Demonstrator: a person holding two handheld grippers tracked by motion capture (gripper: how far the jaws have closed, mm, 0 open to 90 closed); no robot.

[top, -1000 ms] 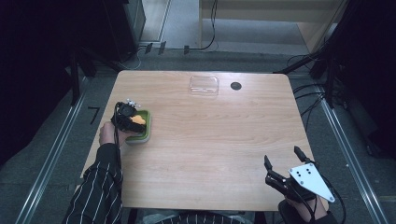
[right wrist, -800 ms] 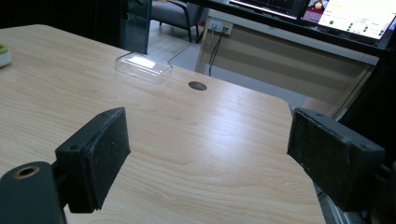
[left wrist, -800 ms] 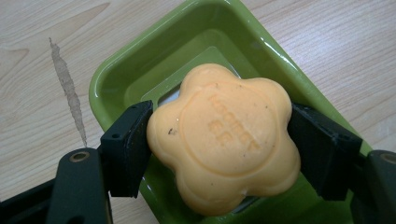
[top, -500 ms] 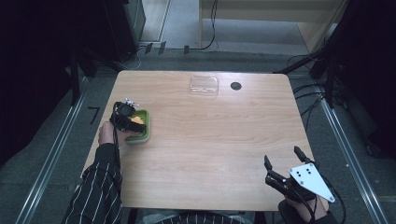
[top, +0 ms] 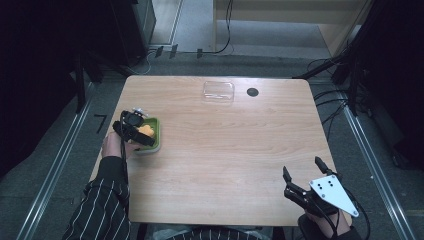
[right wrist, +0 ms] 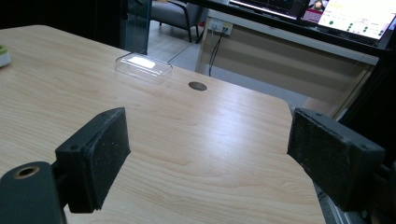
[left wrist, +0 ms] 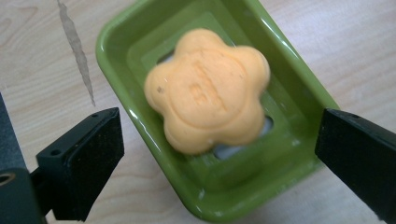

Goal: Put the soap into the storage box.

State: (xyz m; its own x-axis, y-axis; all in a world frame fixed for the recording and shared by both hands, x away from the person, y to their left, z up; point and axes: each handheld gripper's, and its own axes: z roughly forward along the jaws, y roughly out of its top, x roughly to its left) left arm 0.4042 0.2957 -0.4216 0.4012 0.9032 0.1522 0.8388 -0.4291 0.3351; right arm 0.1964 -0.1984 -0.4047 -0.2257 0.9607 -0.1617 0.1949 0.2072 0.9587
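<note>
- Spanning the high view, one wooden table [top: 225, 165] carried everything; every place below is given relative to its green dish.
- One clear plastic lid [top: 218, 92] lay well apart from the dish, toward the table's far edge, with one dark round hole [top: 252, 92] just beside it.
- One green soap dish [top: 150, 135] sat near the table's left edge.
- One orange flower-shaped soap [left wrist: 208, 91] lay inside the dish, free of both jaws.
- Two grippers were counted. The left gripper [left wrist: 219, 154] hovered directly over the dish, pointing down; its jaws had just been opening and stood wide, straddling the dish, the soap between them but unpressed.
- The right gripper [top: 302, 172] sat far from the dish at the table's near right corner, pointing away from the person over bare wood, jaws spread wide and holding nothing.
</note>
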